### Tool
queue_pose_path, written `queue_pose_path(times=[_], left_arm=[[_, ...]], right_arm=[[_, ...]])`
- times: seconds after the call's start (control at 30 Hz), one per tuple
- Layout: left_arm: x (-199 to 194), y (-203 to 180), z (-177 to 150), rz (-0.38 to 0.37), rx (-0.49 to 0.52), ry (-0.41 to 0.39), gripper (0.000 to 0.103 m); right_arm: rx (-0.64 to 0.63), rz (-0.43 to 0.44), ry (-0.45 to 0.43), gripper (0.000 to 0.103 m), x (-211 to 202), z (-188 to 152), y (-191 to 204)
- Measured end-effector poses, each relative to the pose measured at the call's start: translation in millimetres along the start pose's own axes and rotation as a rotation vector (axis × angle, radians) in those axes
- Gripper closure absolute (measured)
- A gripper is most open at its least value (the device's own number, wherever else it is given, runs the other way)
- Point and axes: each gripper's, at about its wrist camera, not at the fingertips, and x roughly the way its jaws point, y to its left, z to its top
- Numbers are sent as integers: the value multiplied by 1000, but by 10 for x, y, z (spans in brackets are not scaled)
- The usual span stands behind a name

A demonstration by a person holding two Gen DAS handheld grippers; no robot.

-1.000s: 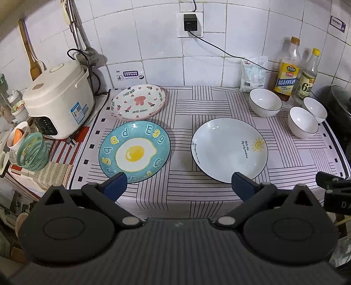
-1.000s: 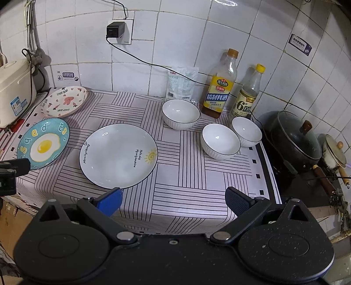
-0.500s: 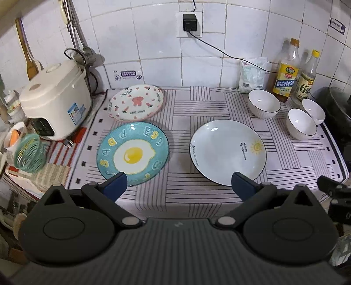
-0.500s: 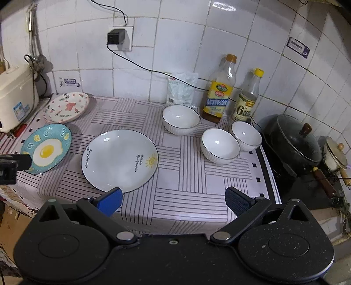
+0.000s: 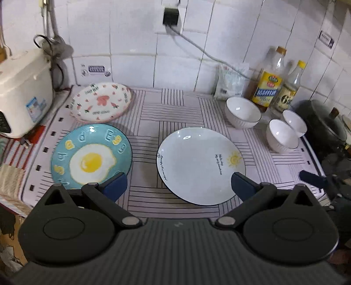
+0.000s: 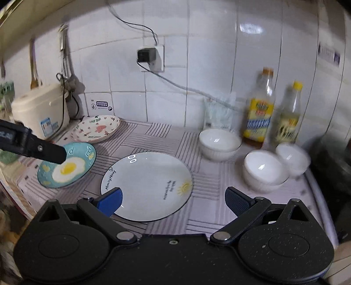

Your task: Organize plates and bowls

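Left wrist view: the round white sun plate (image 5: 200, 165) reads "Hello, my sunshine". Left of it, the blue fried-egg plate (image 5: 91, 156) reads "Egg". Both grippers' jaws, left gripper (image 5: 178, 186) and right gripper (image 6: 173, 199), gape empty.

I see a white tiled wall (image 5: 136, 28) ahead, a socket (image 5: 170, 16) high up, and a striped-cloth-covered bench (image 5: 175, 114) running below it.

Egg plate (image 5: 91, 156): blue, fried-egg print. Large plate (image 5: 200, 165): white, sun motif. Bowls (image 5: 242, 111): white. Cloth (image 5: 173, 114): striped.
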Motion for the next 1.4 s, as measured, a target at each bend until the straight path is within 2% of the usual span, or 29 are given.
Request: queue_pose_path(times=[0.1, 0.13, 0.37, 0.43, 0.5, 0.6, 0.67, 0.7, 0.73, 0.8, 0.87, 0.9, 1.07, 1.2, 1.3, 1.4], left_arm=[[336, 30, 6, -33, -30, 50, 6], [457, 39, -3, -27, -42, 64, 10], [1142, 125, -177, -14, -80, 165, 34], [1220, 145, -221, -1, -85, 129, 37], [1255, 120, -242, 43, -53, 86, 40], [1362, 173, -248, 31, -62, 81, 43], [1465, 233, -250, 13, -88, 113, 58], [1502, 259, -251, -5, -102, 131, 64], [1539, 281, -252, -27, -114, 150, 77], [1614, 312, -263, -52, -122, 179, 78], [1636, 345, -273, -65, -148, 171, 78], [1636, 335, -281, -66, -152, 168, 78], [1643, 312, -287, -51, -137, 142, 78], [1620, 300, -248, -20, -131, 152, 78], [1604, 323, -203, -19, -118, 159, 78], [1568, 322, -134, -22, -97, 144, 78]], right_arm=[[56, 70, 40, 5, 292, -37, -126], [72, 95, 44, 10, 393, -66, -164], [151, 145, 73, 26, 942, -308, -331], [154, 163, 69, 30, 1050, -350, -348], [150, 167, 75, 37, 1159, -386, -350], [165, 126, 55, 38, 1270, -423, -372], [189, 150, 54, 43, 1331, -443, -419], [198, 161, 57, 51, 1364, -450, -432], [206, 175, 59, 56, 1392, -457, -439], [211, 176, 54, 59, 1417, -463, -438], [208, 167, 61, 72, 1446, -479, -444], [213, 168, 77, 75, 1478, -489, -460], [257, 208, 73, 77, 1530, -490, -566], [266, 233, 101, 79, 1549, -441, -606], [204, 239, 117, 78, 1515, -416, -532], [204, 255, 112, 78, 1517, -390, -532]])
